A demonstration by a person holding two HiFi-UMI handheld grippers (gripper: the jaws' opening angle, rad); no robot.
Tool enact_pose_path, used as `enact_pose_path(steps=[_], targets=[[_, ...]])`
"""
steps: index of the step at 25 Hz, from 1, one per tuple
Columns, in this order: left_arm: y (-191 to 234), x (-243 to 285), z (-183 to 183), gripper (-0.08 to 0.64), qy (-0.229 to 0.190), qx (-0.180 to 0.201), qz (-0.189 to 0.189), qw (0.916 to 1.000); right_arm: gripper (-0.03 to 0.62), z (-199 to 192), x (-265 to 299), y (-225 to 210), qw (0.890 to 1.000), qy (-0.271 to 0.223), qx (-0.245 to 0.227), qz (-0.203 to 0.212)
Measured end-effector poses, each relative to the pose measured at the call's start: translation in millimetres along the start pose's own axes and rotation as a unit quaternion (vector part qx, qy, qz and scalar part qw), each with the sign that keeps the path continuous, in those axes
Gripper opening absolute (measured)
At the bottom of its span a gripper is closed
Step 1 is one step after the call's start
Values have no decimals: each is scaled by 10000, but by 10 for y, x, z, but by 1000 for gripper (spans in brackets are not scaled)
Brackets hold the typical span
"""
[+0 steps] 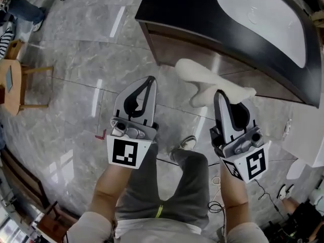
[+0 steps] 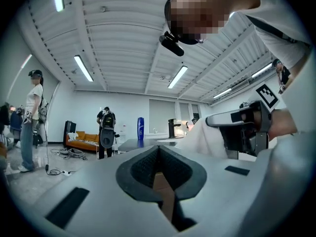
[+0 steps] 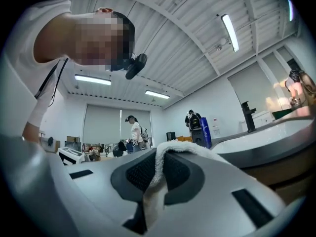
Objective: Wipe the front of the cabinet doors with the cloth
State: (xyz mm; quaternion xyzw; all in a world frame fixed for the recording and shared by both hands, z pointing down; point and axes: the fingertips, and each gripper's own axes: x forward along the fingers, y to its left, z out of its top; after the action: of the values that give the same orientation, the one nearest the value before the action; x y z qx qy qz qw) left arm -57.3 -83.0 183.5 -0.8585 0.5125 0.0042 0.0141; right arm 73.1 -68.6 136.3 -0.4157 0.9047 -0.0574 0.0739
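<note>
The jaws of your right gripper [image 1: 219, 93] pinch the cloth [image 1: 201, 77] near the cabinet [image 1: 185, 51] under the dark counter [image 1: 192, 9]. The jaws of your left gripper [image 1: 151, 80] meet, empty, above the marble floor [image 1: 76, 59].

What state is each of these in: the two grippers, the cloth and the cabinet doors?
Left gripper: fingers shut, nothing between them.
Right gripper: fingers shut on the cloth.
Cloth: bunched, held up near the doors; whether it touches them cannot be told.
Doors: shut, as far as the head view shows.
</note>
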Motion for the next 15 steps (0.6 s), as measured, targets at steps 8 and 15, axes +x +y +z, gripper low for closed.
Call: enact_pose_path(steps=[8, 15], targets=[[170, 47, -1082, 17, -316, 108, -15, 9994, 52, -903, 252, 2, 9978, -451, -253, 420], [303, 224, -1627, 17, -640, 279, -166, 9974, 52, -1291, 531, -1, 9912, -724, -609, 928]])
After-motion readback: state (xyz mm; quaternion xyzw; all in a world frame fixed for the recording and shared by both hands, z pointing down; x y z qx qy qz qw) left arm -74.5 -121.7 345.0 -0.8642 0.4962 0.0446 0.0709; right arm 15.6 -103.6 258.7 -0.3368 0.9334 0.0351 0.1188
